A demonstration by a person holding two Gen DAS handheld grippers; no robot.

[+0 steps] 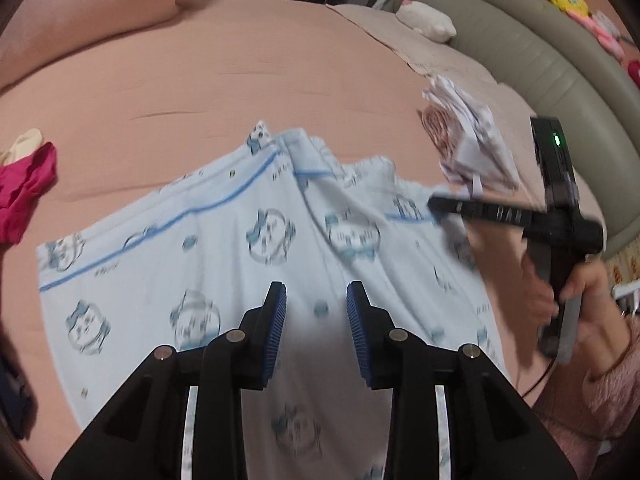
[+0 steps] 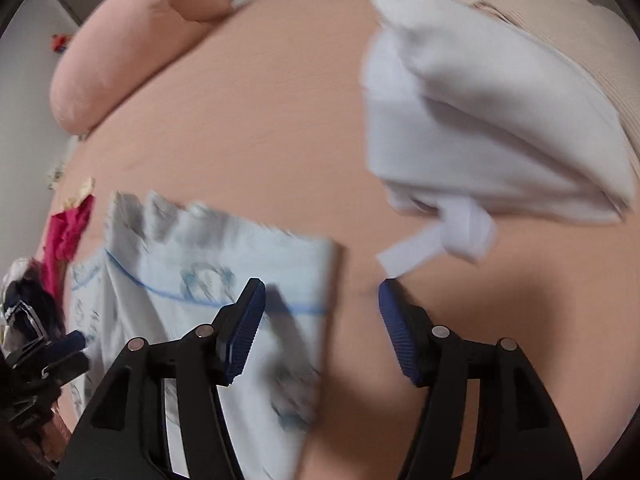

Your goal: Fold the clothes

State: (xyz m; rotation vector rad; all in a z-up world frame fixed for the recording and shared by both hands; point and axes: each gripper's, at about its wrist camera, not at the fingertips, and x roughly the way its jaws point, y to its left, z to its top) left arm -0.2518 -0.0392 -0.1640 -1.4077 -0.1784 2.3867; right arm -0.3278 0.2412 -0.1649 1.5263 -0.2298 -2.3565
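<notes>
Light blue pajama pants with a cartoon print and blue piping lie spread on the pink bed sheet. My left gripper is open and empty just above the middle of the pants. My right gripper is open and empty, over the right edge of the pants. It shows in the left wrist view at the waistband end, held by a hand. My left gripper shows at the left edge of the right wrist view.
A folded white garment lies right of the pants; it also shows in the left wrist view. A magenta garment lies at the left. Pink pillows sit at the far side. A grey-green headboard runs along the right.
</notes>
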